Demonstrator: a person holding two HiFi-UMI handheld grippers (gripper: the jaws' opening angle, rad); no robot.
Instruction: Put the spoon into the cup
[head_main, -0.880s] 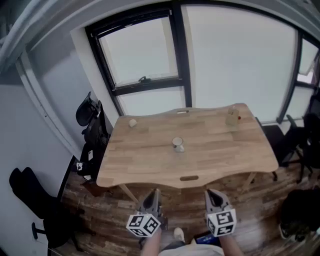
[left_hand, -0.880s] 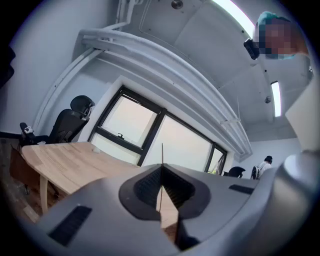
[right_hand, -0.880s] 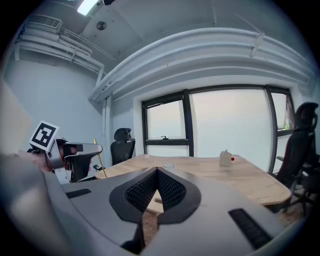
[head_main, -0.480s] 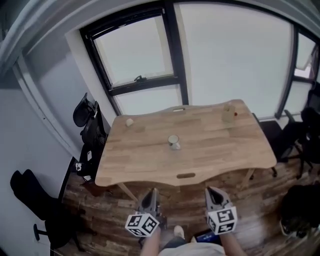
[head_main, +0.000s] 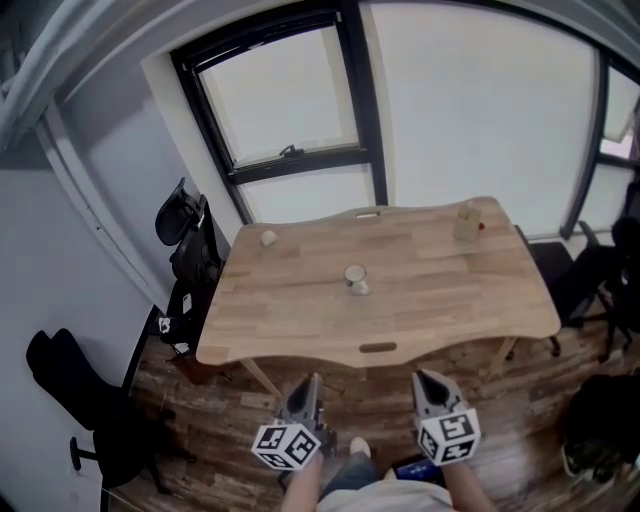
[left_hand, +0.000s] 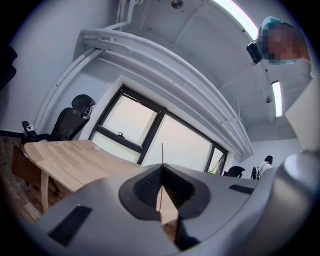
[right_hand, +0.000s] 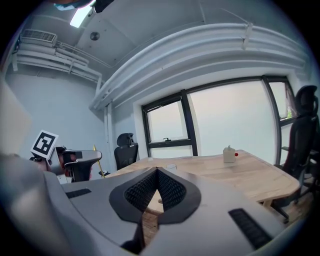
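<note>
A small clear cup (head_main: 355, 273) stands near the middle of the wooden table (head_main: 290, 310). A small pale shape, the spoon (head_main: 360, 290), lies against the cup's near side, too small to make out. My left gripper (head_main: 311, 383) and my right gripper (head_main: 425, 381) hover over the floor in front of the table's near edge, far from the cup. Both are shut with nothing between the jaws. The left gripper view shows the left gripper (left_hand: 161, 167) closed, pointing level along the table. From the right gripper (right_hand: 157, 170) the cup (right_hand: 171, 166) shows just beyond the closed tips.
A small pale box with a red knob (head_main: 466, 222) stands at the table's far right, and a small round object (head_main: 267, 238) at its far left. A black office chair (head_main: 185, 230) is left of the table, with more dark chairs (head_main: 600, 280) on the right. Windows run behind.
The head view has shifted a little, so the table sits slightly differently in frame. Both grippers remain shut in the same place before the table.
</note>
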